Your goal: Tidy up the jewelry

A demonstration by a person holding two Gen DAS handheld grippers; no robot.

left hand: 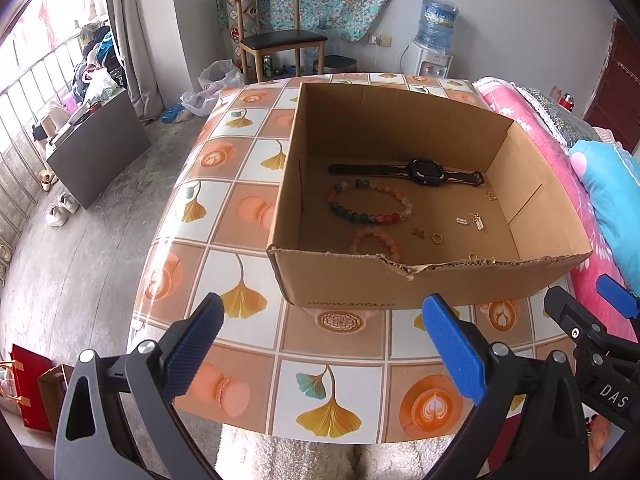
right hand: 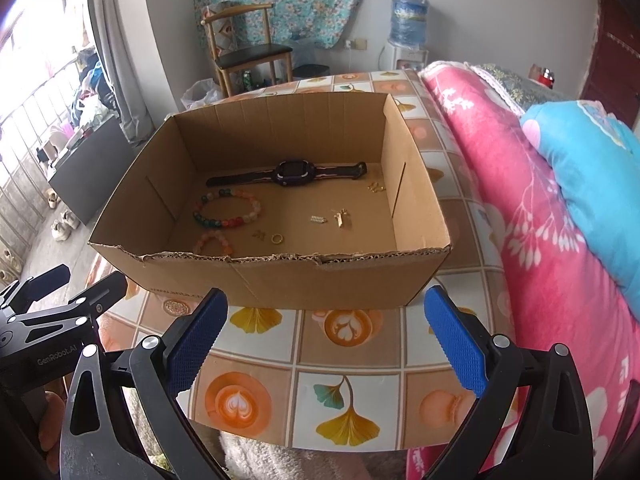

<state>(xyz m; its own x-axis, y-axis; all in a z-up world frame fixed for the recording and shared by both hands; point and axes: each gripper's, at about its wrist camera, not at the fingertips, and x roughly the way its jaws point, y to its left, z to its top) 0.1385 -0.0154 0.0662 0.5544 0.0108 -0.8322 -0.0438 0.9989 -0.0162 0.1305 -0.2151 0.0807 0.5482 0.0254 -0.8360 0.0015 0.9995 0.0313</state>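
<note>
We see the jewelry lying loose on the floor of an open brown cardboard box (left hand: pixel 400 284): a black wristwatch (left hand: pixel 416 171) stretched along the far side, a multicoloured bead bracelet (left hand: pixel 370 202) in front of it, a pale pink bead bracelet (left hand: pixel 374 242) close to the near wall, a plain gold ring (left hand: pixel 437 237) beside that, and small gold earrings (right hand: pixel 340 218) scattered to the right. The box stands on a table (left hand: pixel 224 240) covered with an orange-and-white tiled cloth printed with ginkgo leaves. Our left gripper (left hand: pixel 320 344) and right gripper (right hand: pixel 326 340) hover before the near wall, both with jaws wide and holding nothing. A pink floral quilt (right hand: pixel 520 200) lies to the right.
</note>
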